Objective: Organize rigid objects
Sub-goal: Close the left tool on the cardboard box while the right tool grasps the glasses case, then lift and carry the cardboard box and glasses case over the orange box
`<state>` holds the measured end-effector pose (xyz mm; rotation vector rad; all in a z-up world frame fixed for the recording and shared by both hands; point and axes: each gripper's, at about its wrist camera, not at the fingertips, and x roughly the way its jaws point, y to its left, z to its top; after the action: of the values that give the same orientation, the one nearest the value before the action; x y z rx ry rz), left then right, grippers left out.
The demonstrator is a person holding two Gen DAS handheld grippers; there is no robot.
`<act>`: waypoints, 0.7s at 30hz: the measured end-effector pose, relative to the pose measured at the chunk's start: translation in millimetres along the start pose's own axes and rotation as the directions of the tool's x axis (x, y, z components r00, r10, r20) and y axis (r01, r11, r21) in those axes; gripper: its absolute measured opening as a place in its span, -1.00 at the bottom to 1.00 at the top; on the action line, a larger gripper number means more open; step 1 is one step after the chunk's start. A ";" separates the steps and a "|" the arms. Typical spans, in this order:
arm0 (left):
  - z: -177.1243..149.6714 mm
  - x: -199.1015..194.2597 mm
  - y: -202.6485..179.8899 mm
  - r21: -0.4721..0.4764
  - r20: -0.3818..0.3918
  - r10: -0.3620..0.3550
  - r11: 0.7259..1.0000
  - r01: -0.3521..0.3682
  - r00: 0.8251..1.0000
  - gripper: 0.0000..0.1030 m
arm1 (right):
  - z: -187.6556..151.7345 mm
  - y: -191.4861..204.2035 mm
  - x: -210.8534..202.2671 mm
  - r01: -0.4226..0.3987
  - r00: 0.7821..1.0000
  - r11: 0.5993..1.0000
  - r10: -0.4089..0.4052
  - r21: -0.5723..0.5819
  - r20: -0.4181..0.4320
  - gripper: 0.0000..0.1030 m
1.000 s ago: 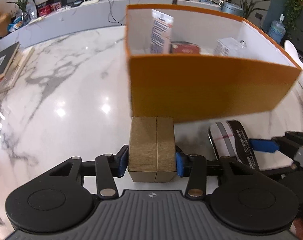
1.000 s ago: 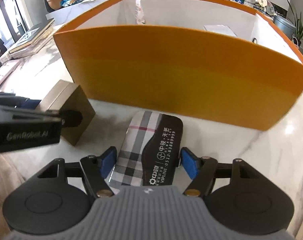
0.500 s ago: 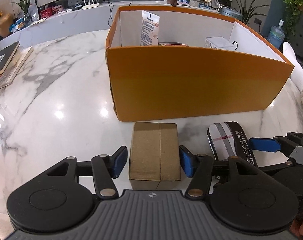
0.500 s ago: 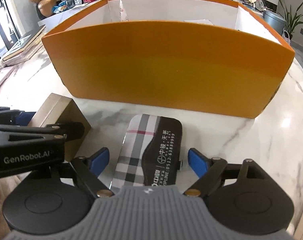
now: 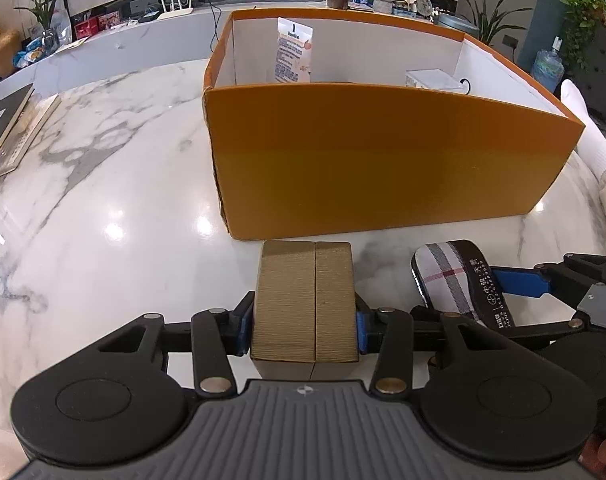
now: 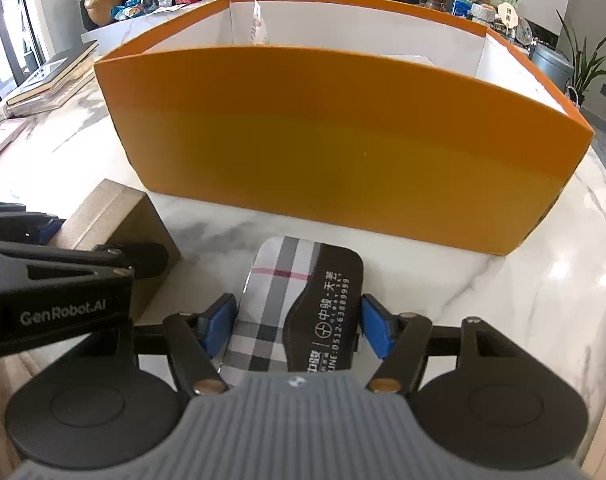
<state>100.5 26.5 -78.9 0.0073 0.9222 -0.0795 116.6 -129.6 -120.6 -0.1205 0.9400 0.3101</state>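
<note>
Left tongs (image 5: 305, 326) have just closed onto the brown box (image 5: 305, 300); right tongs (image 6: 297, 326) have just closed around the plaid case (image 6: 299, 312). Both rest on the surface (image 5: 103, 200), the orange bin (image 5: 383, 160) just ahead, likely their destination.

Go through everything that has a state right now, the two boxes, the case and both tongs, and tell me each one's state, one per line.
Orange box: open-topped, upright on the marble table, a few items inside.
Brown box: closed, on the table, clamped between the left tongs, whose jaws have just closed.
Plaid case: closed, lying flat on the table, gripped by the right tongs, whose jaws have just closed.
</note>
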 end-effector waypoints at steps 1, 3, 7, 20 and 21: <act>-0.1 -1.1 -0.7 0.003 0.003 0.004 1.000 -0.004 1.000 0.00 | 0.0 -0.6 -1.2 -0.005 1.000 1.000 0.005 0.002 -0.001 0.29; 0.2 -4.1 -1.6 0.005 0.010 0.005 1.000 -0.005 1.000 0.00 | 0.5 -1.4 -4.7 -0.009 1.000 1.000 0.009 0.005 0.002 0.28; 2.6 -13.8 -3.8 0.003 0.025 0.000 1.000 0.000 1.000 0.00 | 0.7 -3.1 -14.9 -0.014 1.000 1.000 0.014 0.008 0.021 0.27; 16.6 -52.3 -16.2 0.023 0.103 -0.025 0.999 0.023 0.994 0.00 | 6.7 -21.4 -60.4 -0.048 0.994 0.997 0.041 0.058 0.106 0.24; 18.3 -53.3 -17.2 0.026 0.107 -0.026 0.999 0.023 0.994 0.00 | 7.0 -23.9 -63.6 -0.049 0.993 0.997 0.042 0.066 0.108 0.24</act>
<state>81.8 12.1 -24.9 0.0149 0.8142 -0.1132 94.6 -163.9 -65.8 -0.0193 0.8469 0.3233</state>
